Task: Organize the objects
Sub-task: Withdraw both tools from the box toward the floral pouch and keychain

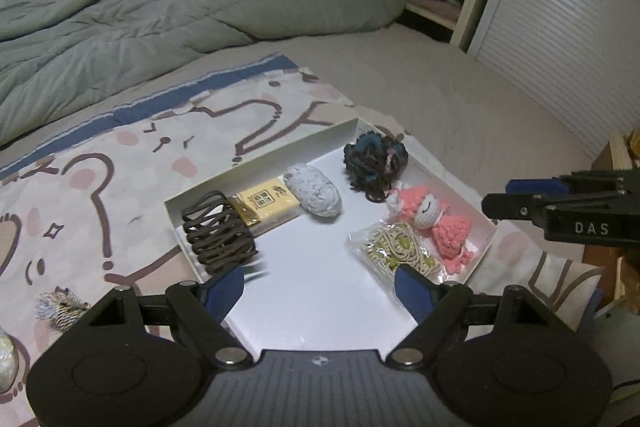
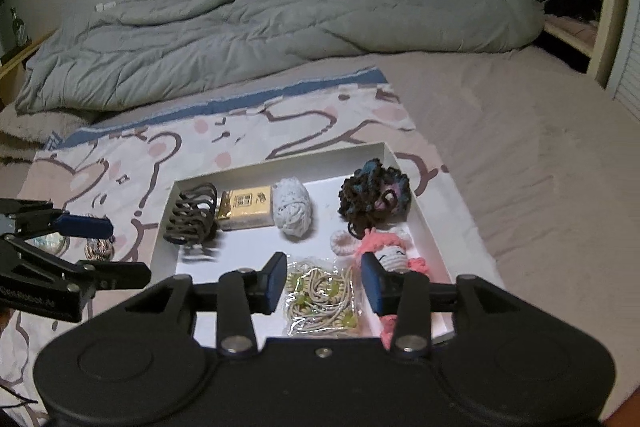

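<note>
1. Bedding fills the background: a rumpled grey duvet (image 2: 280,27) lies across the far side of the bed, and nearer us a pink cartoon-print cloth (image 1: 100,187) is spread over the mattress.
2. Our left gripper (image 1: 320,279) hangs over the near part of the white box (image 1: 280,143), its blue pads well apart and nothing between them.
3. Our right gripper (image 2: 324,279) hangs above the box's near edge with its jaws parted; we see the bagged cord below the gap, but the pads do not press on it.
4. Just beyond the right gripper, the clear bag of beige cord with green beads (image 2: 320,301) lies flat on the box floor.
5. Beside that bag lies the pink crocheted doll (image 1: 436,219), along the box's right wall.
6. Behind the doll sits a dark blue-and-brown yarn scrunchie (image 1: 376,163).
7. Along the box's left side, from near to far, we see a brown hair claw (image 1: 218,231), a yellow packet (image 1: 268,205) and a pale grey yarn ball (image 1: 316,195); the packet touches both neighbours.
8. Outside the box, on the cloth to its left, small items remain: a striped bundle (image 1: 60,307) and a shiny roundish piece (image 1: 6,363), too blurred to identify.
</note>
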{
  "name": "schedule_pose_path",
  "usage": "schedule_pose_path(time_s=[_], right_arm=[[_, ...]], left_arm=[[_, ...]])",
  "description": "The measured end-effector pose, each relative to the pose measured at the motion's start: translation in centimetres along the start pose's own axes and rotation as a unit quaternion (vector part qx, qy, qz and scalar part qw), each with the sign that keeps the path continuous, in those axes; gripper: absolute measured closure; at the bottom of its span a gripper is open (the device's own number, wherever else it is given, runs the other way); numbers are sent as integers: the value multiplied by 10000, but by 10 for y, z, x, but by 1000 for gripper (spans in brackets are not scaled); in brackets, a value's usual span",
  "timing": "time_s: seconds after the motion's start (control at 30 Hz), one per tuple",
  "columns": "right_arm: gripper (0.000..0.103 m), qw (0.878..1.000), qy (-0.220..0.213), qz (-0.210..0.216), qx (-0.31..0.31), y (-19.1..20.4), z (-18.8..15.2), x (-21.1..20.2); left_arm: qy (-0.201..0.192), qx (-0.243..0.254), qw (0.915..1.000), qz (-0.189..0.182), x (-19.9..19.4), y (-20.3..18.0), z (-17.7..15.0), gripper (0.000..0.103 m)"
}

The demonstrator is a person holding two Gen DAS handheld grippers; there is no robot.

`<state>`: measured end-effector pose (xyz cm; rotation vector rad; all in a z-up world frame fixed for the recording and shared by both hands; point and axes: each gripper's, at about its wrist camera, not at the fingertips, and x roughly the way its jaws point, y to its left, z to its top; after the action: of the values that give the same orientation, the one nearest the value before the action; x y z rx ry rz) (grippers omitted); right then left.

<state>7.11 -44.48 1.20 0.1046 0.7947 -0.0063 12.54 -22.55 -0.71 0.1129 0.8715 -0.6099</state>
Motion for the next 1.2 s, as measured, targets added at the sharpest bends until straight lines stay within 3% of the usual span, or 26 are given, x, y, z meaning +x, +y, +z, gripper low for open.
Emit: schedule_pose_path(time_s=[0.37,0.5,0.87,1.2], right_arm=[[37,9993,-346,-86,88,17,-18,-32],[34,9990,-405,-148,128,22,-24,-37],[5,9974,-557,-430,171,26,-35,-46],[0,9965,-596,-566,182,27,-40,-47]], left_arm=[[-443,-162,9989,56,-35,6,-16,4],[-576,-192,9981,133,-41,10,-21,2],[-653,-241,9960,556,-40,26,-32,0],[-731,-321,9946,659,-43,33,-33,0]])
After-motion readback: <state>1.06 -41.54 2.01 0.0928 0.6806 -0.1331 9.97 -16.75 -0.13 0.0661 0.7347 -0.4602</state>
